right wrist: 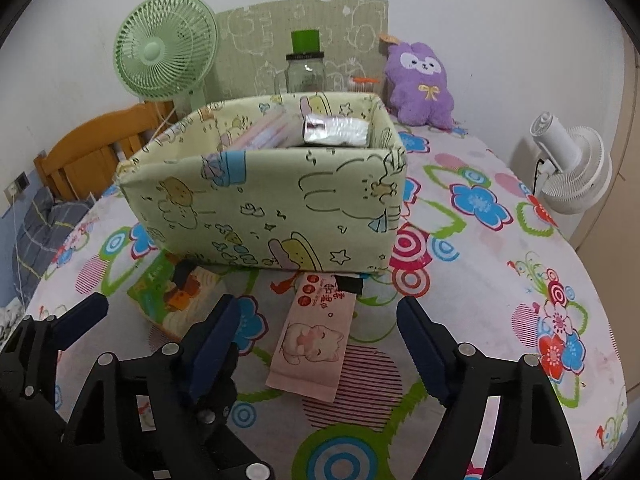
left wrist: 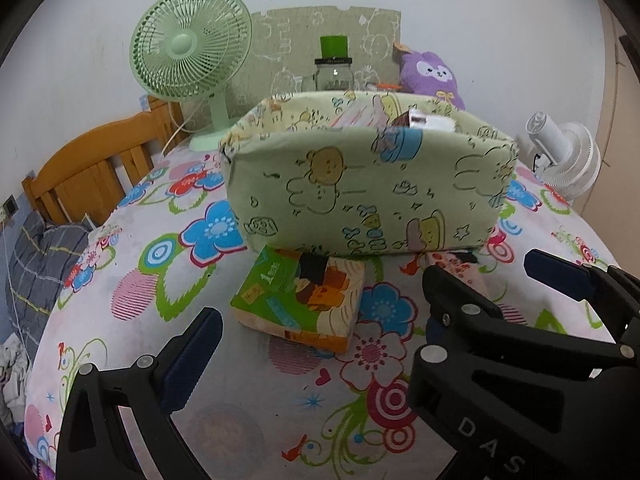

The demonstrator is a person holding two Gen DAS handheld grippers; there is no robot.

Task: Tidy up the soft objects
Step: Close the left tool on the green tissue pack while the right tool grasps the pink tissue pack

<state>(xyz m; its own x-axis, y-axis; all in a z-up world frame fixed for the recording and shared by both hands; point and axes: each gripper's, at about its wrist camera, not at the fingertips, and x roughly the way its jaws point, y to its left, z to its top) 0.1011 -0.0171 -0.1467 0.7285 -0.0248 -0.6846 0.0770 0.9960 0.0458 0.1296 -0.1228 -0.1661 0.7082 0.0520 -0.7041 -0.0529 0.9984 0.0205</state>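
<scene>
Both grippers open, empty — right gripper (right wrist: 316, 344) straddles the pink wipes pack (right wrist: 310, 344) before the fabric box (right wrist: 264, 200); left gripper (left wrist: 320, 312) frames the tissue pack (left wrist: 304, 300). Closing off-centre crumples either pack — centre first.

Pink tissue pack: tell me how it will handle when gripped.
The pink pack lies flat with a crimped end, so it is probably soft and will squash between pads. Its wrapper looks like smooth film, so it may slip. It seems light for its size, likely easy to lift.

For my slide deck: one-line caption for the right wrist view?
Open right tool hovers over pink tissue pack before fabric box.
</scene>
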